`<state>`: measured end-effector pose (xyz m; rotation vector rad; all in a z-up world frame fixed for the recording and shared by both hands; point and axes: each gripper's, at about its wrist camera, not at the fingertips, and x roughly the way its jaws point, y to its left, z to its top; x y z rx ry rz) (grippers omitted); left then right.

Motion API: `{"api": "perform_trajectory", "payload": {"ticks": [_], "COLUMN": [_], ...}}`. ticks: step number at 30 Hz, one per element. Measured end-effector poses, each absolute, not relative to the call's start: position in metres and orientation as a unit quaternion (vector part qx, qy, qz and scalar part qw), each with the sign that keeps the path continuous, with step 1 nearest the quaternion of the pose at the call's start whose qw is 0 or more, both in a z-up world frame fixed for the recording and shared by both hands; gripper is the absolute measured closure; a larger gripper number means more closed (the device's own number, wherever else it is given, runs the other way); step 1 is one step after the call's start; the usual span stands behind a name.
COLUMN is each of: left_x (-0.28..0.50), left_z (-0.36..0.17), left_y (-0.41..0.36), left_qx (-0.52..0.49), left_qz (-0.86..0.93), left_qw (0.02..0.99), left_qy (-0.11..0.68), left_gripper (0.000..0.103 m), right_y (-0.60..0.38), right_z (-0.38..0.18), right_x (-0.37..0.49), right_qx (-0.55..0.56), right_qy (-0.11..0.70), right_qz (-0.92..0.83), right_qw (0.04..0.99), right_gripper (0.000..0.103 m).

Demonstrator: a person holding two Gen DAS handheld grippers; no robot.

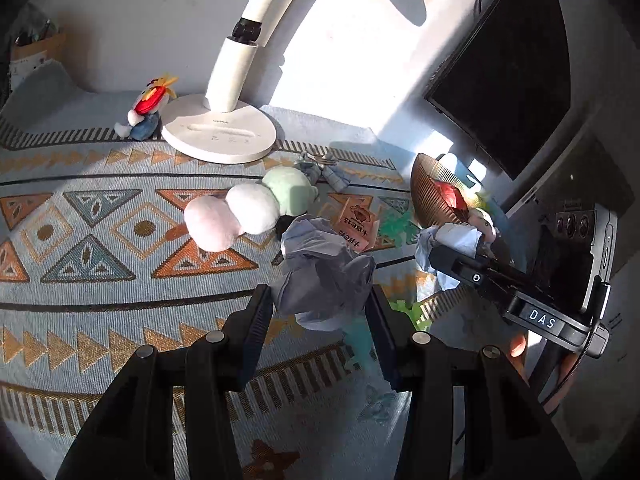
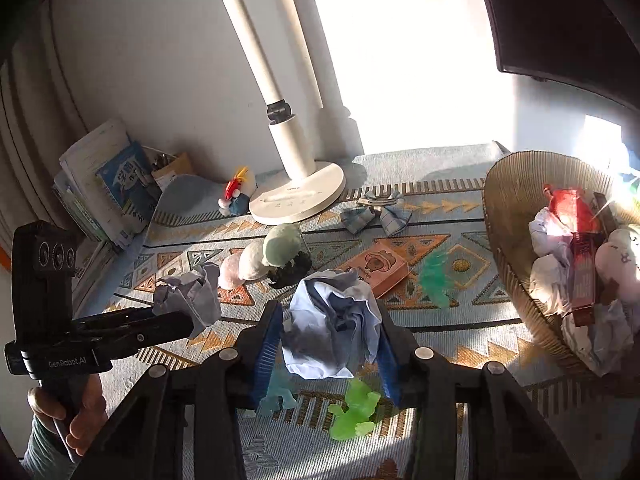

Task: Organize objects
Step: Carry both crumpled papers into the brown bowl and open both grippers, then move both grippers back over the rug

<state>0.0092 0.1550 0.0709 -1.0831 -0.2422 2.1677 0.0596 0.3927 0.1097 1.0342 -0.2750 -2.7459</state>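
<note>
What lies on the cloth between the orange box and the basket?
A translucent teal toy figure lies between the orange box and the basket, seen in the right wrist view.

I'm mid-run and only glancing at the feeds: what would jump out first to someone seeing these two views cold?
Each gripper holds a crumpled paper ball: the left gripper grips one, the right gripper another, both above the patterned cloth. On the right, a ribbed basket already holds crumpled paper and a red box. Behind, a white desk lamp stands by a pastel plush trio.
</note>
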Motion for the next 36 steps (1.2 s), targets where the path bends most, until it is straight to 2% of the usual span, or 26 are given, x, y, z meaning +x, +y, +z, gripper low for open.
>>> {"api": "perform_trajectory", "payload": {"ticks": [7, 12, 16, 19, 23, 27, 30, 33, 36], "left_x": [-0.009, -0.029, -0.037, -0.040, -0.042, -0.041, -0.037, -0.033, -0.025], "left_z": [0.136, 0.129, 0.113, 0.106, 0.100, 0.103, 0.106, 0.108, 0.111], "left_y": [0.290, 0.367, 0.396, 0.409, 0.415, 0.403, 0.386, 0.366, 0.345], "left_qx": [-0.371, -0.389, -0.406, -0.408, -0.410, -0.406, -0.409, -0.409, -0.404], "left_qz": [0.821, 0.797, 0.788, 0.788, 0.795, 0.797, 0.797, 0.801, 0.816], "left_qw": [0.433, 0.462, 0.462, 0.461, 0.446, 0.447, 0.444, 0.437, 0.414], "left_qy": [-0.021, -0.006, 0.008, 0.017, 0.021, 0.004, 0.000, -0.004, 0.003], "left_gripper": [0.058, 0.058, 0.058, 0.058, 0.023, 0.022, 0.021, 0.021, 0.021], "right_y": [0.516, 0.574, 0.607, 0.628, 0.636, 0.628, 0.617, 0.611, 0.611], "right_z": [0.196, 0.208, 0.193, 0.177, 0.164, 0.165, 0.170, 0.181, 0.189], "right_x": [0.052, 0.030, 0.008, -0.002, -0.012, -0.001, 0.006, 0.007, 0.010], "right_qx": [0.293, 0.291, 0.311, 0.325, 0.342, 0.336, 0.323, 0.301, 0.306], "right_qy": [-0.120, -0.142, -0.159, -0.171, -0.155, -0.158, -0.134, -0.102, -0.135], "right_qz": [-0.946, -0.936, -0.918, -0.905, -0.900, -0.907, -0.916, -0.923, -0.922], "right_qw": [-0.068, -0.141, -0.186, -0.213, -0.222, -0.198, -0.197, -0.219, -0.196], "right_gripper": [0.060, 0.060, 0.059, 0.059, 0.055, 0.053, 0.034, 0.033, 0.033]}}
